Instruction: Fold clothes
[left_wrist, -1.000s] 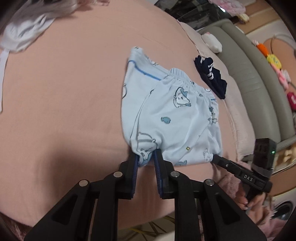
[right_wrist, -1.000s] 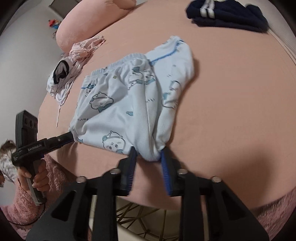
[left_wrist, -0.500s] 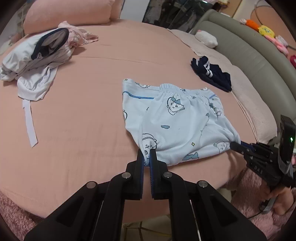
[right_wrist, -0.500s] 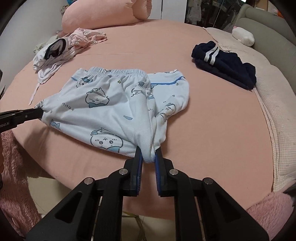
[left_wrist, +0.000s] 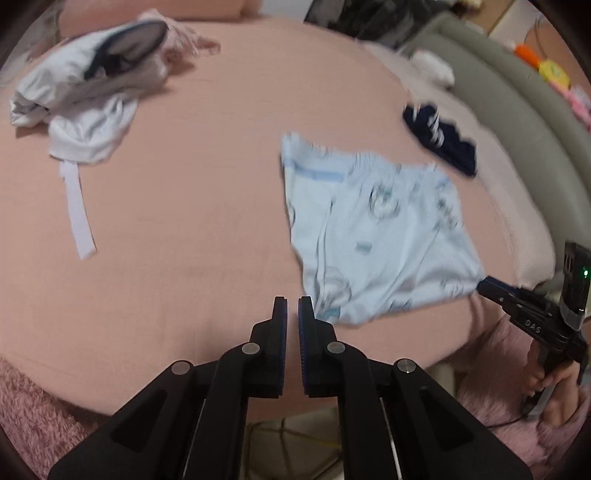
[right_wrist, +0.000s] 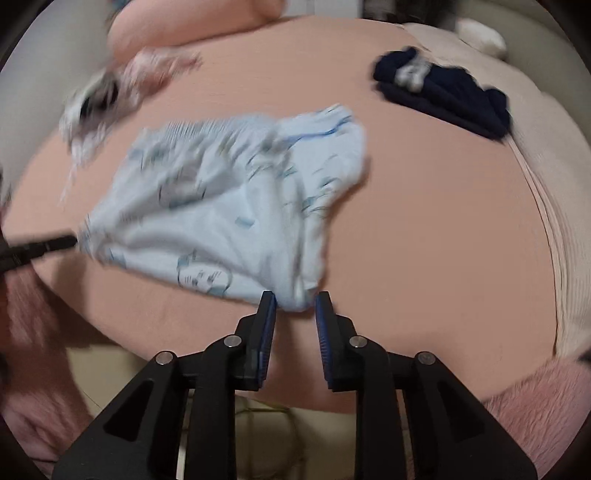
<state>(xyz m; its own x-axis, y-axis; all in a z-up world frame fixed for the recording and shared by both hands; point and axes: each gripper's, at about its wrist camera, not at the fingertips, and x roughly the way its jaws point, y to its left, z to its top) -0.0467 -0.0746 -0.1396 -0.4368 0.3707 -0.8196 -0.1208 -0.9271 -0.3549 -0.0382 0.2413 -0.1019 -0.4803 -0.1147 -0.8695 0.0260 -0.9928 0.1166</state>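
Light blue cartoon-print shorts (left_wrist: 369, 240) (right_wrist: 229, 206) lie folded on the pink bed (left_wrist: 184, 184), their near edge raised a little. My left gripper (left_wrist: 293, 306) is shut to a thin slit at the shorts' near left corner. In the right wrist view that corner is drawn to a point at the left gripper's (right_wrist: 70, 242) tip. The jaws of my right gripper (right_wrist: 295, 306) are opening; the other near corner hangs loose between the pads. In the left wrist view the right gripper (left_wrist: 484, 284) touches that corner. Both views are motion-blurred.
A heap of white and pink clothes (left_wrist: 85, 99) with a trailing white strap (left_wrist: 79, 214) lies at the bed's far left. A navy garment (left_wrist: 439, 140) (right_wrist: 443, 92) lies far right beside a grey-green sofa (left_wrist: 517, 110). A hand (left_wrist: 546, 380) holds the right gripper below the bed's front edge.
Both grippers have risen and drawn back with the shorts' near edge. The right jaws have parted from a tight pinch. The left jaws closed on their corner and stay closed.
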